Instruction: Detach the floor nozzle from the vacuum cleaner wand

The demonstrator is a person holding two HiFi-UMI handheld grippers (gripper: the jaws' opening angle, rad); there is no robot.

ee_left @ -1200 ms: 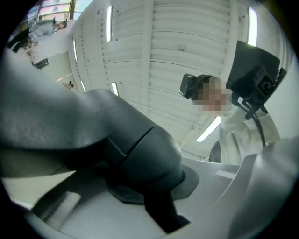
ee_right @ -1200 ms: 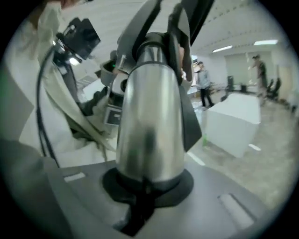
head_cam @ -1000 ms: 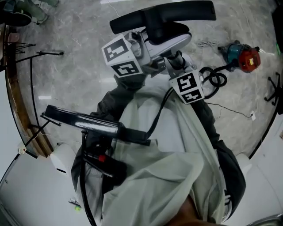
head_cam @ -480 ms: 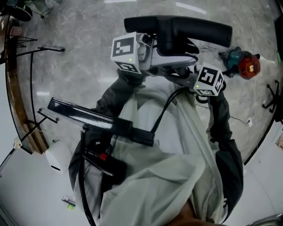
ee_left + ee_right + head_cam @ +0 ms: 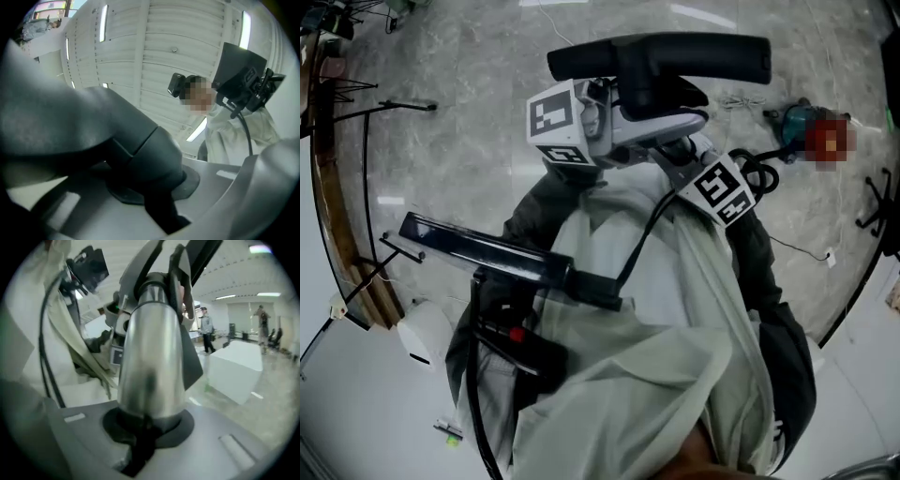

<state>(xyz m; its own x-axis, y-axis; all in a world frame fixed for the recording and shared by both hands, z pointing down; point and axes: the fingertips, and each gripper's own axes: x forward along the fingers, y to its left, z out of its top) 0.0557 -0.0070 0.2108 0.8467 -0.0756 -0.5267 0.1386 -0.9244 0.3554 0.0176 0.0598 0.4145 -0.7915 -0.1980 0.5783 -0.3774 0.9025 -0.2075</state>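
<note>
Nearest your body, you are clamping the right gripper (image 5: 147, 425) on the wand (image 5: 150, 348). Its shiny metal tube is standing between the jaws, and the pads are pressing on it. In the head view that gripper is sitting at about 5 o'clock from the nozzle end, so the tube is running from 5 o'clock up toward 11 o'clock.

Just beyond, you are gripping the dark grey neck (image 5: 140, 150) of the floor nozzle (image 5: 666, 58) with the left gripper (image 5: 154, 192), jaws closed on it. This hand is lying nearer the nozzle, at about 8 o'clock from its head.

Farthest out, at 12 o'clock, the black nozzle head is hanging in the air above the floor (image 5: 459, 141). Its long bar is stretching from 9 to 3 o'clock, crosswise to the tube.

Judging from this, the parting is calling for a straight pull along the tube's line, the left hand going toward 11 o'clock and the right holding back toward 5. No release catch is showing in any view.
</note>
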